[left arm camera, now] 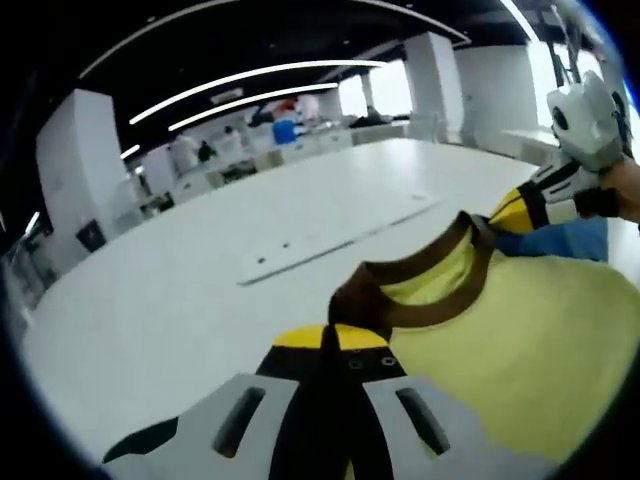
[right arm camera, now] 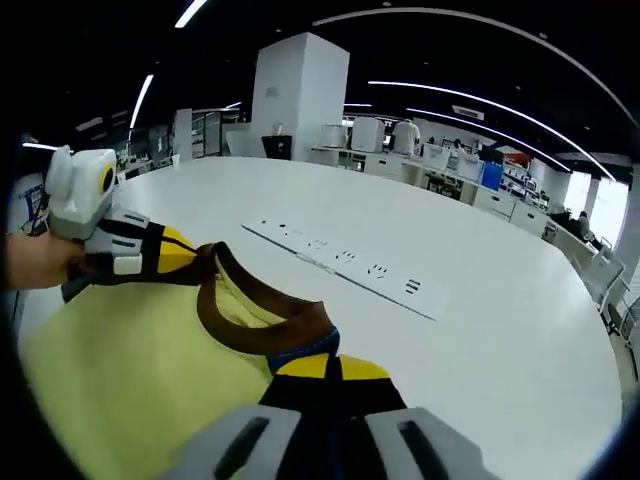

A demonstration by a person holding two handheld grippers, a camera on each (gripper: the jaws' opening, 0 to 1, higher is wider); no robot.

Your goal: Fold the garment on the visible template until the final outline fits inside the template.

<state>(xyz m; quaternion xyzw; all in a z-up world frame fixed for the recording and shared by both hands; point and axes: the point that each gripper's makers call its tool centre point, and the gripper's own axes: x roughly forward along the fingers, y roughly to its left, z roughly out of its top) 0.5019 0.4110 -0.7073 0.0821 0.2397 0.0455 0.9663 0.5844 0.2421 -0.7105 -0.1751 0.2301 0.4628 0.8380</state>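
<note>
Between both tools (left arm camera: 335, 342) (right arm camera: 325, 368), gripped: yellow shirt (left arm camera: 520, 340).

Most of the yellow shirt (left arm camera: 520, 340) was cut off by the edge (only the collar end was seen). The far desks (left arm camera: 300, 140) were too small to be made out.

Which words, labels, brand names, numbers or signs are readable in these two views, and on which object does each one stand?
None can be read.
Yellow garment with brown collar: no print or label visible.
Strip set in the white table: the strip carries small dark marks, too small to read.
Left gripper and right gripper: no lettering visible.
Background desks and equipment: too blurred to tell.
</note>
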